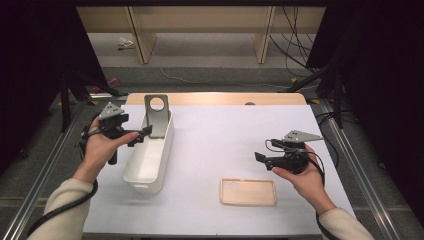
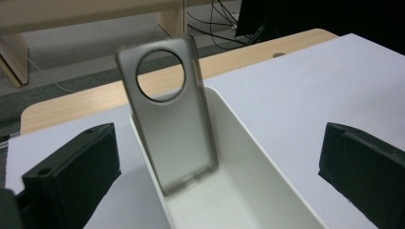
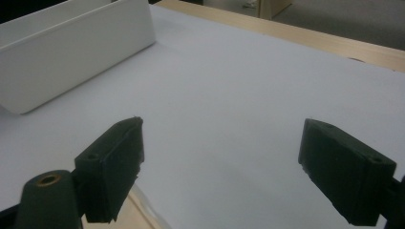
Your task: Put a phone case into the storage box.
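Grey phone case (image 1: 157, 116) stands tilted in white bin (image 1: 148, 172) at its far end, near tabletop's (image 1: 225, 135) left edge. L gripper (image 1: 141, 135) level, just beside bin — jaws wide apart, nothing between. R gripper (image 1: 260, 159) low near right edge, pointing left — jaws apart, empty. Tan case (image 1: 248, 192) flat near front edge.

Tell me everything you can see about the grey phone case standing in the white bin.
The grey phone case is a thin, matte, translucent-looking shell with rounded corners and a large round camera hole near its top. It stands upright, slightly tilted, at the far end of the white bin, its lower end inside and its top above the rim. No gripper touches it.
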